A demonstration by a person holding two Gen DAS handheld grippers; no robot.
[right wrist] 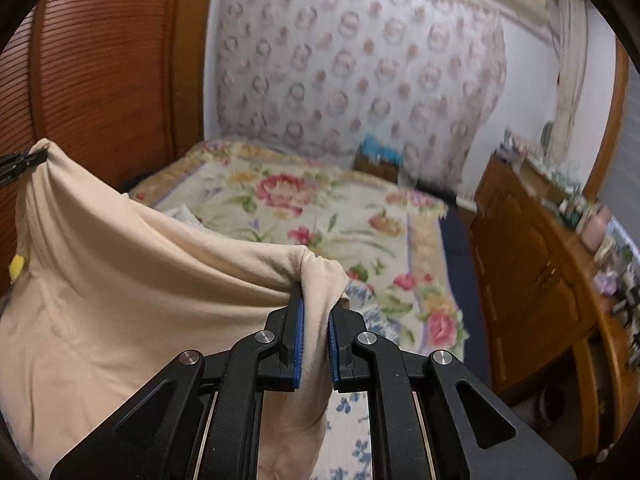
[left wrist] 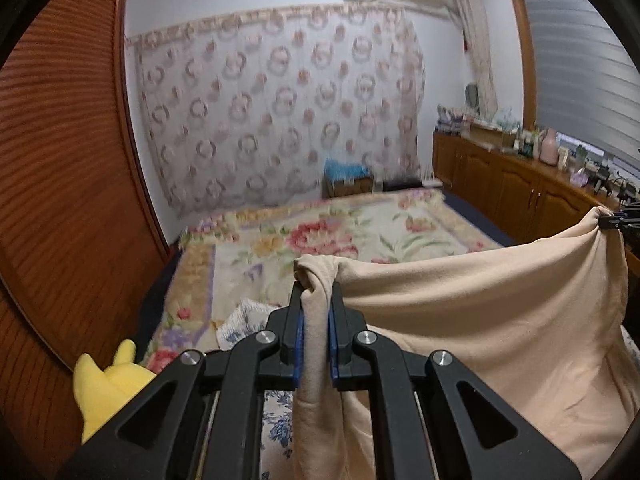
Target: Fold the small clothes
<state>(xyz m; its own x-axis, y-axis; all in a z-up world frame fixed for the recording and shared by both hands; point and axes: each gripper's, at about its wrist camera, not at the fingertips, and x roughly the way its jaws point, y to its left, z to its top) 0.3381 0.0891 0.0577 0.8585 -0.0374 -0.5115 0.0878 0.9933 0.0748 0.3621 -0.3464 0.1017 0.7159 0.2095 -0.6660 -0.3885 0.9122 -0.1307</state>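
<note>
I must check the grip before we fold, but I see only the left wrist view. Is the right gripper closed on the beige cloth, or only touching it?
Observer: Closed on it. In the right wrist view the right gripper pinches a bunched corner of the beige cloth between its blue pads.
Operator: Does any cloth hang below that gripper?
Observer: Yes, a tail of it drops between the fingers toward the blue-flowered sheet underneath.
Operator: And what lies past that gripper?
Observer: The floral blanket on the bed, then a wooden cabinet along the right side.
</note>
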